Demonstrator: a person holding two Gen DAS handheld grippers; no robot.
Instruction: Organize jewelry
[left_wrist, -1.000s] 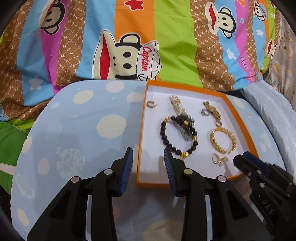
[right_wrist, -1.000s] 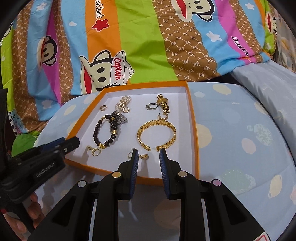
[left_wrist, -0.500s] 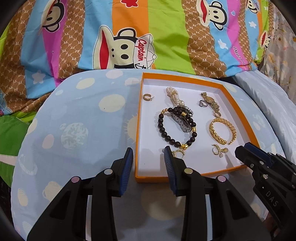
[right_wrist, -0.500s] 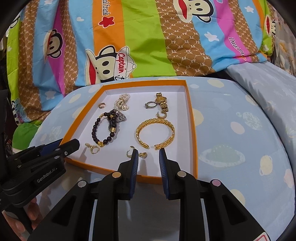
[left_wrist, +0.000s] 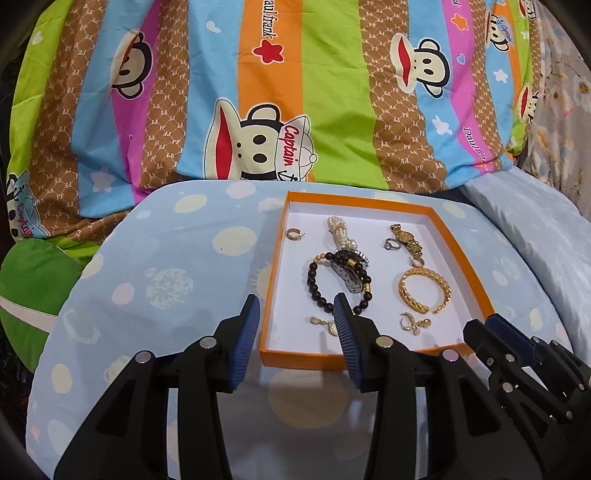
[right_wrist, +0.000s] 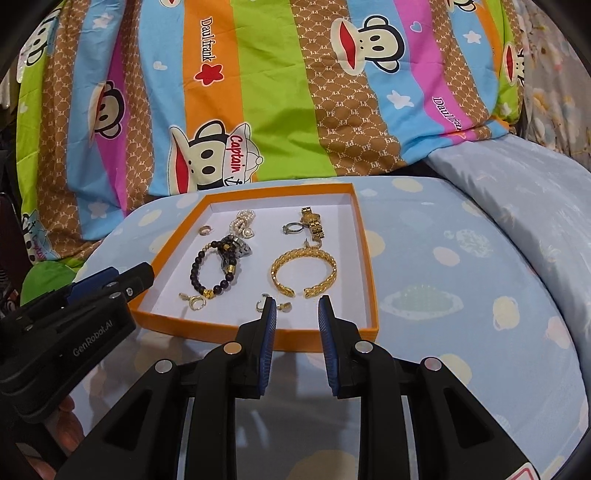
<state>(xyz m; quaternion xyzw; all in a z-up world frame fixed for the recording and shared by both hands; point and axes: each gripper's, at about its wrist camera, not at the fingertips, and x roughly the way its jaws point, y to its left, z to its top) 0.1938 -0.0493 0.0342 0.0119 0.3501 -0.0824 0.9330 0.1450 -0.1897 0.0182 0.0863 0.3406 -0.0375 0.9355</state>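
The left gripper (left_wrist: 295, 301) hung over the pale-blue spotted bedding (left_wrist: 166, 266) at the near left corner of the shallow orange-rimmed cardboard tray (left_wrist: 303, 356). Its jaws had just been opening and stood apart with nothing between them. The right-hand jaw overlapped the tray's edge in view. All the jewelry lay inside that tray.

Just ahead of the right-hand jaw sat a small gold clip earring (left_wrist: 321, 321). Beyond it lay the black bead bracelet with gold spacers (left_wrist: 310, 280), its loop draped over a dark metal watch (left_wrist: 351, 275). Both were nearer this hand than the other.

Further right, the wide braided gold cuff bangle (right_wrist: 303, 269) lay flat, with its open gap turned toward the near rim. A second small gold earring (right_wrist: 284, 306) rested close by.

The right gripper (right_wrist: 297, 301) was poised above the tray's near rim and aimed down into it. Its jaws were a narrow gap apart and empty. The bangle's gap lay almost straight ahead of them, and the earring sat just beside the left-hand jaw. That made this hand the likelier one for either piece, though the narrow jaws would probably need to widen for the bangle.
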